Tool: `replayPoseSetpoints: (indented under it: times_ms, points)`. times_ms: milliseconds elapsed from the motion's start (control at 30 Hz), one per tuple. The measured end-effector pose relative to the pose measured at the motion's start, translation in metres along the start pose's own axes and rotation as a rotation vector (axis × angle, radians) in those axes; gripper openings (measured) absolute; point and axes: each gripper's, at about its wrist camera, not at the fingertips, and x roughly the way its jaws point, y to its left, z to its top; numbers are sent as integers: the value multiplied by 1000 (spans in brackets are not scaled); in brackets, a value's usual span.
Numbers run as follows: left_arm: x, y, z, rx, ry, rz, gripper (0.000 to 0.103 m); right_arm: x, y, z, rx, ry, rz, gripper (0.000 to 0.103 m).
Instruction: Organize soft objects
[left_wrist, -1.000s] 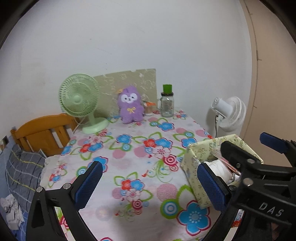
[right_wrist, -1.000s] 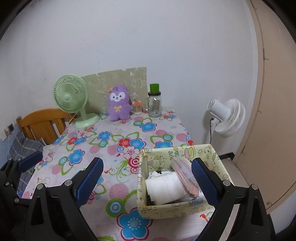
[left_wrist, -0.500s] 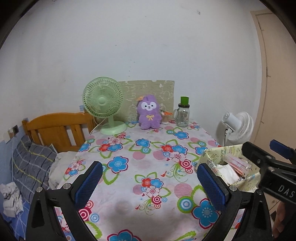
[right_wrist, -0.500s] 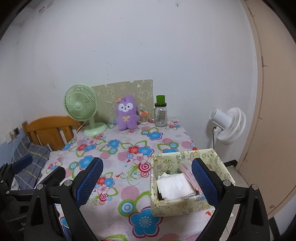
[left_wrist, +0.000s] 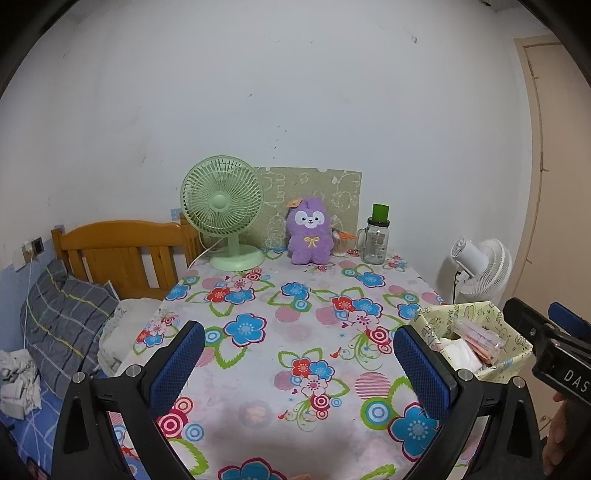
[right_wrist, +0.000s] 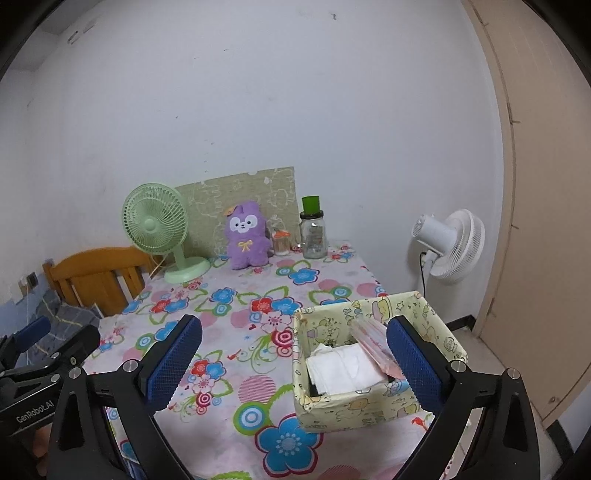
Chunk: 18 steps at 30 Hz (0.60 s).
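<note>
- Hidden or cut off: the lower part of the box (right_wrist: 373, 402) contents is lying behind its front wall; a dark item under the white folded cloth (right_wrist: 341, 367) is too obscured to identify. A small jar (right_wrist: 281, 242) beside the purple plush toy (right_wrist: 246, 236) is hard to make out.
- Materials and shapes: the box is showing thin printed walls, open on top; a clear packet with pink stripes (right_wrist: 373, 345) is leaning inside it next to the cloth. The toy is sitting upright at the far edge of the table (right_wrist: 229, 325), between the green fan (right_wrist: 157, 227) and the glass jar (right_wrist: 313, 236).
- Room: the box is resting near the table's right front corner; the flowered tablecloth's middle is lying bare.
- Claws: the left claw (left_wrist: 299, 363) and right claw (right_wrist: 295, 362) are both gaping wide, gripping nothing.
</note>
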Motion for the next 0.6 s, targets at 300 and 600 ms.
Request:
replayPoseSetpoints:
  times_ms: [300,600]
  points:
    - [4,1,-1,0,6,18,103,3,-6,1,14,-3,-17,101]
    - [6,2,-1,0,12,15,103,3,-5,0,-1,1,-14,101]
